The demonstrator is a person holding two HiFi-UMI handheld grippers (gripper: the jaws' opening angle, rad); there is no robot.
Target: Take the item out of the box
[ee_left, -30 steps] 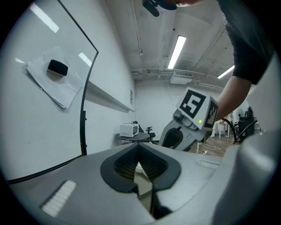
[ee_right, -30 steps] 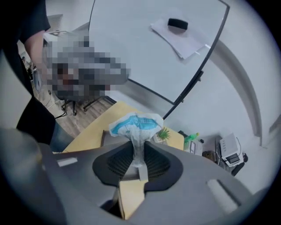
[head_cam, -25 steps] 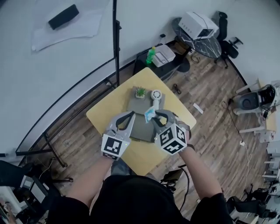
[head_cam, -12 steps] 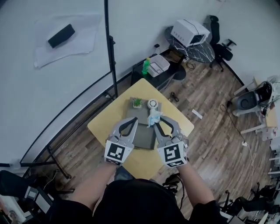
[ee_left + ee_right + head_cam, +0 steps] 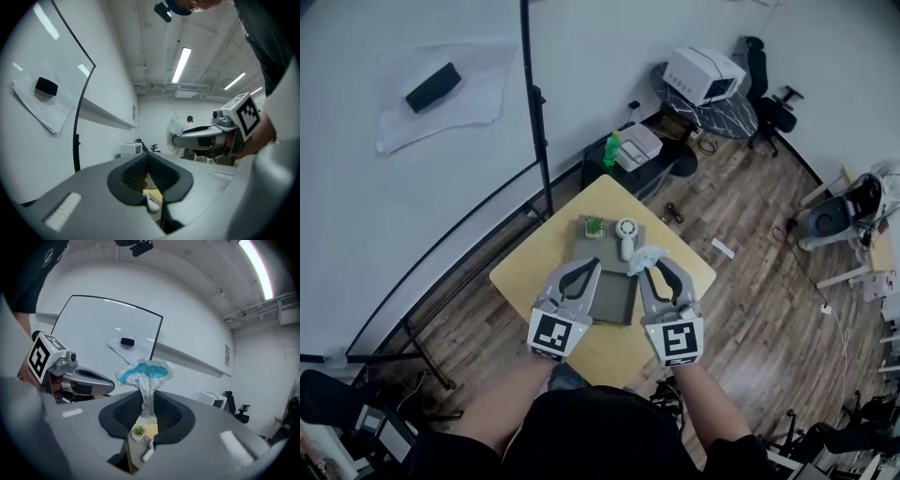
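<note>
In the head view, a square yellow table (image 5: 525, 267) with a smooth top is seen on a wooden plank floor, and a flat grey rectangular box (image 5: 614, 298) is lying on it. At the far end of the box a small potted plant (image 5: 594, 225) with green spiky leaves and a round white object (image 5: 626, 228) are placed side by side. The left gripper (image 5: 590, 267) is held over the left part of the box, and the right gripper (image 5: 654, 267) over its right edge; each one carries a cube with black and white square markers. A crumpled packet (image 5: 644, 258), white with some light blue, is pinched at the tip of the right gripper, lifted out of the box and just beside the round white object. In the left gripper view, the two black ribbed pads are seen touching at their tips, and nothing is caught between them; only a piece of yellow table and something small and white show through the gap below. The right gripper with the packet is visible further on the right. In the right gripper view, the jaws are nearly closed, and the thin neck of the packet is pressed between the ribbed pads. Its crinkled, shiny plastic top spreads above them like a mushroom, with blue print inside. The plant and the grey box are seen below, well apart from the packet.
</note>
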